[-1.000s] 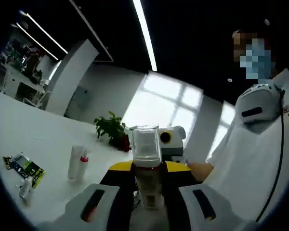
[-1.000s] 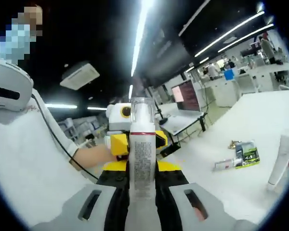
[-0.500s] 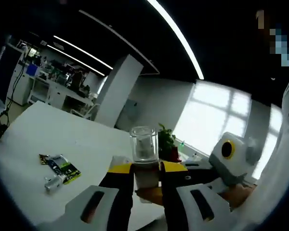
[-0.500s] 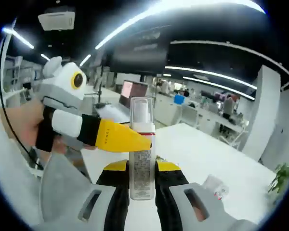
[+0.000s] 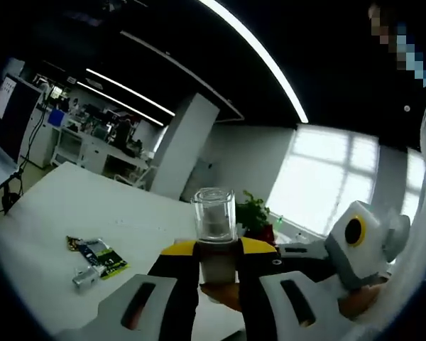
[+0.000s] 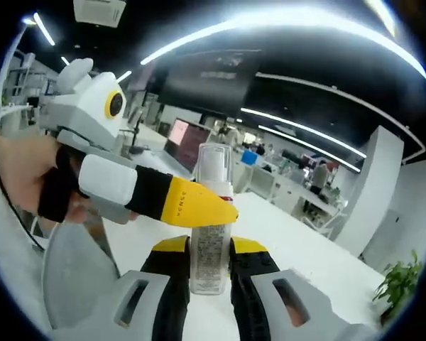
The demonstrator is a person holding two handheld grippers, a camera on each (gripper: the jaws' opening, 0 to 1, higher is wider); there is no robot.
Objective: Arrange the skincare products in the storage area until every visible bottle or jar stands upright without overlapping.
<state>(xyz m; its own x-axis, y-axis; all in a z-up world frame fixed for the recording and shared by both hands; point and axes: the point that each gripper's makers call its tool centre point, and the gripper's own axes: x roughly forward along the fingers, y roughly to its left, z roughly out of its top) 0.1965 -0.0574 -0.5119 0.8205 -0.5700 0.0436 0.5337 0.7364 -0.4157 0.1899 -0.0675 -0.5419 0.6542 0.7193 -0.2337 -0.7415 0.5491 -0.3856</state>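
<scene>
A white skincare bottle (image 5: pixel 214 238) with a clear cap stands between the yellow-tipped jaws of my left gripper (image 5: pixel 214 250), which is shut on it. In the right gripper view the same bottle (image 6: pixel 211 249), printed label facing me, is held upright by my right gripper (image 6: pixel 210 247), also shut on it. The left gripper (image 6: pixel 214 207) reaches in from the left, its yellow jaw against the bottle's neck just below the cap. In the left gripper view the right gripper (image 5: pixel 292 254) comes in from the right, held by a hand. The bottle is in the air above the table.
A white table (image 5: pixel 64 220) lies below, with a green sachet (image 5: pixel 103 257) and a small tube (image 5: pixel 85 278) lying flat on it at the left. A potted plant (image 5: pixel 254 213) stands behind the bottle. Desks and screens fill the far room (image 6: pixel 270 177).
Both views have swung with the hands, from facing the person to facing the room. The bottle stays held between both grippers throughout.
</scene>
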